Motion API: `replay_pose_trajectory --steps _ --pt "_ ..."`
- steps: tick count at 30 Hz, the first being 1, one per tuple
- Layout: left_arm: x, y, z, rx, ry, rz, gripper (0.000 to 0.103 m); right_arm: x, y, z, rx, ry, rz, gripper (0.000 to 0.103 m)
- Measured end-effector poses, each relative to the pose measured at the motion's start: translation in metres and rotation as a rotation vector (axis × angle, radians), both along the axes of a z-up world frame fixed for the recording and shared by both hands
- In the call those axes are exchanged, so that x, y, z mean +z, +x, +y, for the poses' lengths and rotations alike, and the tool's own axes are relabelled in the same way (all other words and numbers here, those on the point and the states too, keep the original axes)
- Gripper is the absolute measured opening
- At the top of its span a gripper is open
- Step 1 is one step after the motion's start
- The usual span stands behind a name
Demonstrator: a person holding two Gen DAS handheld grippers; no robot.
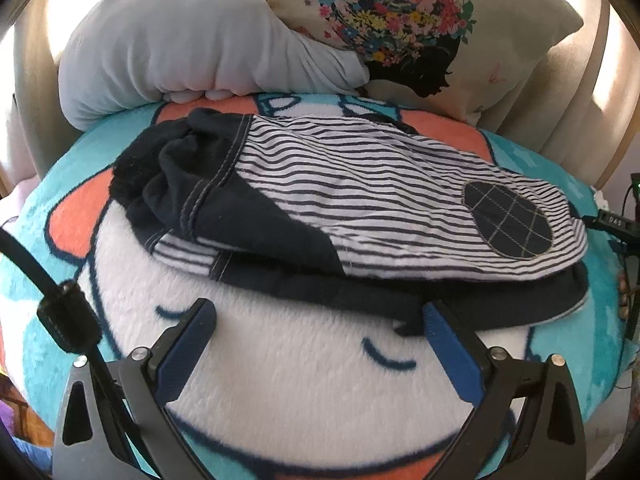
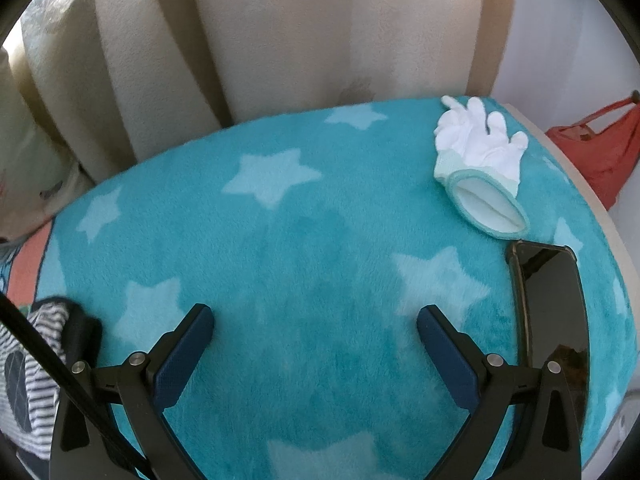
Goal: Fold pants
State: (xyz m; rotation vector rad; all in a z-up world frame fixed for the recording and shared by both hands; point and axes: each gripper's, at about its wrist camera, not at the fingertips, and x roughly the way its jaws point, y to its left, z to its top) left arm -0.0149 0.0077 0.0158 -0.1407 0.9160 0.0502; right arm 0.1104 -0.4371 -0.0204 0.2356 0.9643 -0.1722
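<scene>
Small striped pants (image 1: 360,196) with navy waistband, navy panels and a quilted navy knee patch lie folded lengthwise on a plush blanket (image 1: 280,380), waistband at the left. My left gripper (image 1: 316,316) is open just in front of the pants' near edge, its right fingertip (image 1: 430,314) touching the dark hem, nothing between the fingers. My right gripper (image 2: 316,320) is open over bare teal blanket (image 2: 280,248) with stars. A bit of the pants (image 2: 36,360) shows at the far left of the right wrist view.
A grey cushion (image 1: 172,52) and a floral pillow (image 1: 400,24) lean at the back against a beige headboard (image 2: 320,32). A white glove (image 2: 480,160) and a dark phone (image 2: 552,312) lie on the blanket's right side. A red bag (image 2: 600,140) sits beyond the edge.
</scene>
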Motion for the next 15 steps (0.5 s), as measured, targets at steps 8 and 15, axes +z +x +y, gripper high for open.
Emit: replay_pose_trajectory --steps 8,15 --pt "0.036 -0.027 0.026 0.047 0.003 -0.127 0.101 0.048 -0.074 0.034 0.028 -0.132 -0.228 0.095" --pt "0.064 -0.044 0.054 0.141 0.053 -0.231 0.101 0.082 -0.153 0.076 0.204 0.271 -0.488 0.102"
